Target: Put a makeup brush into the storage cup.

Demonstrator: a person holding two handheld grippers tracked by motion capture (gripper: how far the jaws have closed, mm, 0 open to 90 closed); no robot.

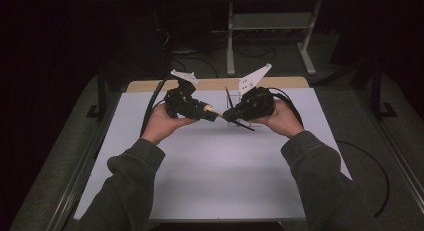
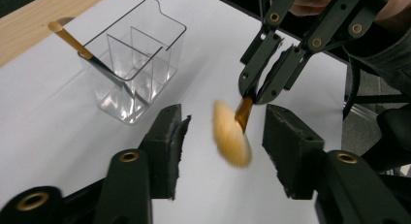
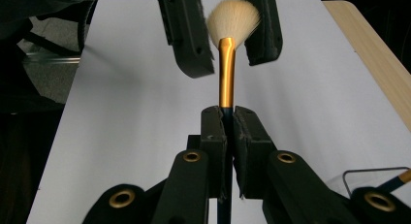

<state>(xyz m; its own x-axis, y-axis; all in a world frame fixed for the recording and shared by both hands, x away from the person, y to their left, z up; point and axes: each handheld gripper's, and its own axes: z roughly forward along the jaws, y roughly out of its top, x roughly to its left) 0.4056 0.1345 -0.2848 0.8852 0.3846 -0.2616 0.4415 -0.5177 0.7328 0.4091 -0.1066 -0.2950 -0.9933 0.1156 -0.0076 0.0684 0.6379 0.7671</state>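
Two grippers are held tip to tip above the middle of the white table [image 1: 210, 181], a little toward its far edge. In the high view the left gripper [image 1: 212, 114] and the right gripper [image 1: 229, 116] are seen nearly meeting, but what passes between them is too small to make out there.

The detail is given by the right gripper view: a makeup brush [image 3: 226, 64] is clamped by its dark handle between that gripper's jaws, which are pressed tight together on it. The gold collar and pale bristle head are pointed away, toward the far left gripper. The bristle head is seen between the left gripper's two pads, with a gap on either side.

The same is confirmed from the other side by the left gripper view: the jaws stand partly apart, nothing is gripped, and the blurred bristle head [image 2: 231, 134] lies between the pads without being pressed.

A clear plastic holder [image 2: 135, 64] with inner dividers is shown plainly in the left gripper view, standing on the table beyond the jaws, with a second brush [image 2: 87, 54] leaning in it, handle end up. In the high view this holder is largely hidden behind the right gripper.
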